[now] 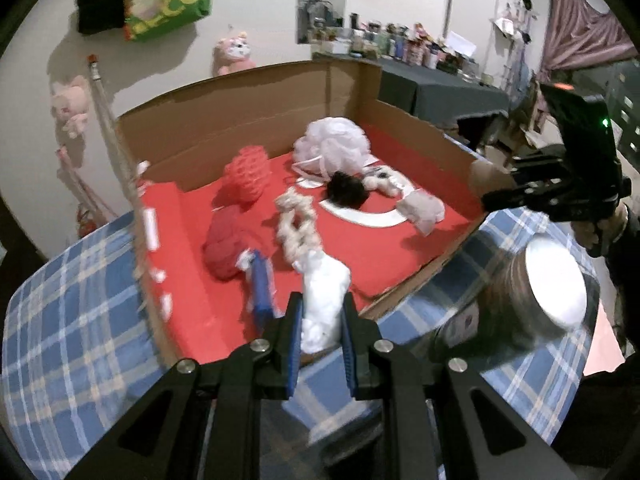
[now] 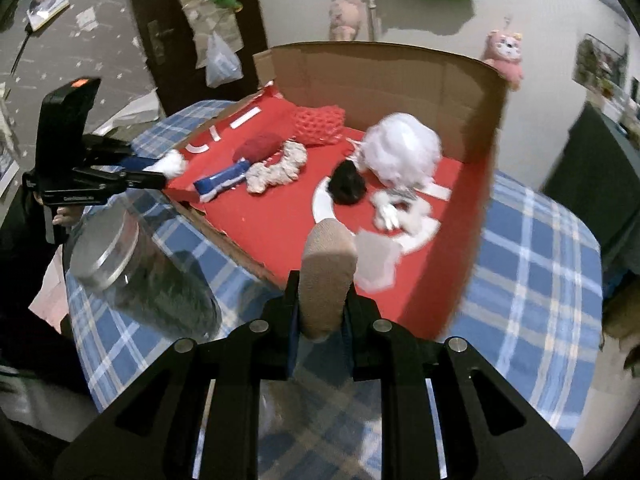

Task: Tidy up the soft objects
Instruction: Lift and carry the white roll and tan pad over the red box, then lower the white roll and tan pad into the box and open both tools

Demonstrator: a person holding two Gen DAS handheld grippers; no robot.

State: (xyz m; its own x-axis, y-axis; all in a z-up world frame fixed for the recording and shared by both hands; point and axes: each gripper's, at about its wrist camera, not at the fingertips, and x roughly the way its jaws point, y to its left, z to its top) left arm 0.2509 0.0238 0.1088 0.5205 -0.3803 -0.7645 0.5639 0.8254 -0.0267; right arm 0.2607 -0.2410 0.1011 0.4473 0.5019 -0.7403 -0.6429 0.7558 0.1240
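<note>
Left gripper (image 1: 320,316), bottom centre of its frame, clamps a white fluffy piece (image 1: 322,300) above the near edge of the red-lined cardboard box (image 1: 248,120). Right gripper (image 2: 322,300) likewise grips a beige sock (image 2: 326,280). I judge both items are mid-delivery; next, I lower them inside and release.
</note>
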